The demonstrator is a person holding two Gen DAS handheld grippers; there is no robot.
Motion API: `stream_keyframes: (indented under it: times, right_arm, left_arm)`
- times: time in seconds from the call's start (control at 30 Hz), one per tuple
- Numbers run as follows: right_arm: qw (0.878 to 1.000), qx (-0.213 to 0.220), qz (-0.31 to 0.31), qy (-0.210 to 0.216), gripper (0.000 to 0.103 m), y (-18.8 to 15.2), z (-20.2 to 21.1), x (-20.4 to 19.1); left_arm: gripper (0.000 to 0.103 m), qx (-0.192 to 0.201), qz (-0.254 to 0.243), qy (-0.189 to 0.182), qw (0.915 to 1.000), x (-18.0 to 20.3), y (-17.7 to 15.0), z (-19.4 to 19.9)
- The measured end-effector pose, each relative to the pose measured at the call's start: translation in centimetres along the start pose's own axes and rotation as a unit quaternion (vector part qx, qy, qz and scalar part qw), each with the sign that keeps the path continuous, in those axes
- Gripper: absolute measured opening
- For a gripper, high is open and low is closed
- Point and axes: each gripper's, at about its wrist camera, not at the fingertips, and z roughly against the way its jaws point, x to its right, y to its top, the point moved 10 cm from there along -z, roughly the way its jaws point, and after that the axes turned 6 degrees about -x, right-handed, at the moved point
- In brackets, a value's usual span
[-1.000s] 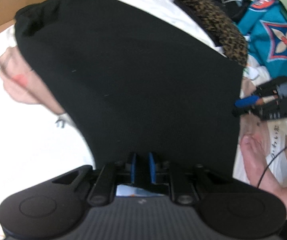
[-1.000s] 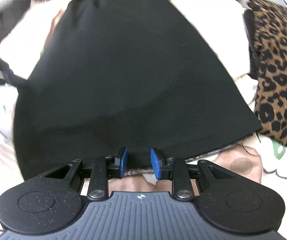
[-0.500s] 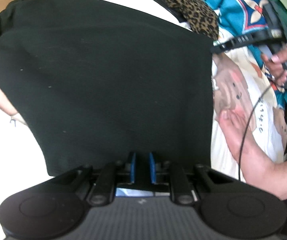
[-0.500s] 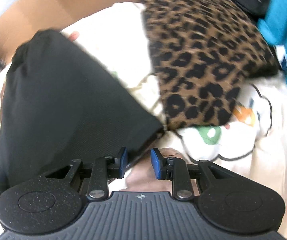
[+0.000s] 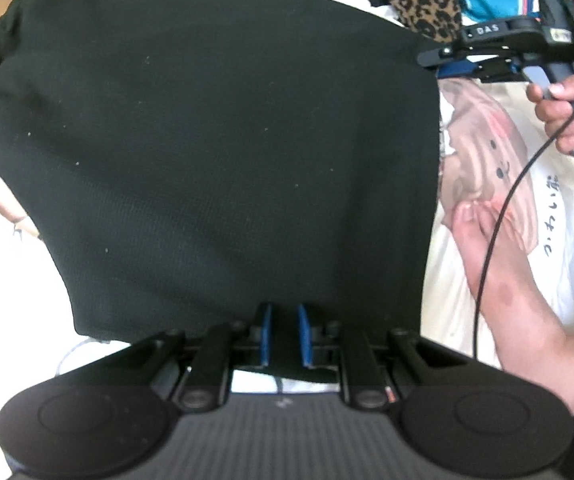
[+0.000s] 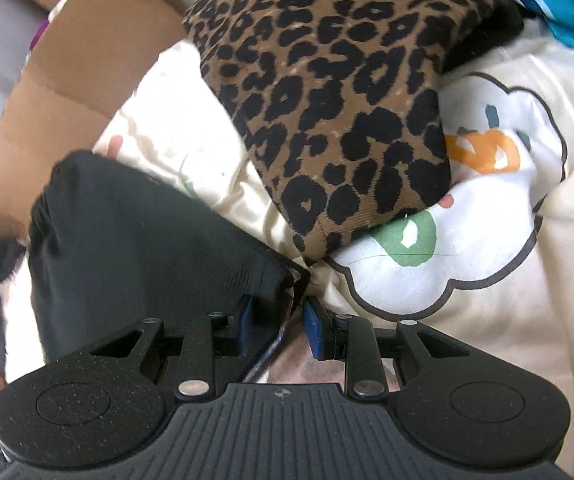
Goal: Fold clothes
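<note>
1. Left gripper [image 5: 284, 334], at 6 o'clock in the left wrist view, has its blue pads nearly together and pinching the near hem of the black garment [image 5: 215, 152], which fans out toward 12 o'clock and fills most of that view.
2. Right gripper [image 6: 277, 330] sits at 6 o'clock in the right wrist view with its jaws partly spread. A corner of the black garment [image 6: 135, 248] lies between them against the 9 o'clock pad, while the other pad stands clear of the cloth, so I cannot tell whether the corner is truly gripped.
3. In the left wrist view the right gripper [image 5: 483, 62] shows at 2 o'clock, at the garment's far right corner, held in a hand [image 5: 563, 116].
4. The garment rests on a cream printed bedsheet [image 6: 487, 208]; a folded leopard-print cloth [image 6: 335, 92] lies just beside it toward 1 o'clock.
5. Step in hand, as I judge it: both corners of one edge are taken up, ready to carry that edge over for a fold.
6. The next move calls for a firm hold on the right corner, then both grippers travelling together, edge taut, to lay it squarely over the opposite side.
</note>
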Motion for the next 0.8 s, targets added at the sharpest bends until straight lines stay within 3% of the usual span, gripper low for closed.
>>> stream_keyframes:
  times: [0.17,0.3,0.43,0.57,0.7,0.8]
  right_arm:
    - [1.000,0.014,-0.009,0.019,0.031,0.5,-0.5,0.0]
    - [0.999,0.020,-0.013,0.027,0.028,0.5,-0.6,0.2]
    - [0.999,0.025,-0.018,0.026,0.025,0.5,-0.3,0.6]
    - [1.000,0.026,-0.009,0.013,0.024,0.6,-0.5,0.4]
    - [1.000,0.030,0.004,0.001,0.024,0.6,-0.6,0.1]
    - [0.999,0.035,0.008,0.001,0.024,0.5,-0.6,0.1]
  left_arm:
    - [0.015,-0.017,0.080,-0.032,0.9962,0.5,0.2,-0.5]
    - [0.015,-0.023,0.169,-0.078,0.9823,0.1,-0.4,0.2]
    - [0.015,-0.016,0.265,-0.098,0.9592,-1.2,-2.0,1.1]
    - [0.017,0.004,0.331,-0.119,0.9362,-1.2,-4.3,1.9]
    - [0.037,0.027,0.393,-0.144,0.9077,-1.1,-6.1,1.5]
    - [0.040,0.051,0.430,-0.182,0.8826,-1.1,-7.1,1.3]
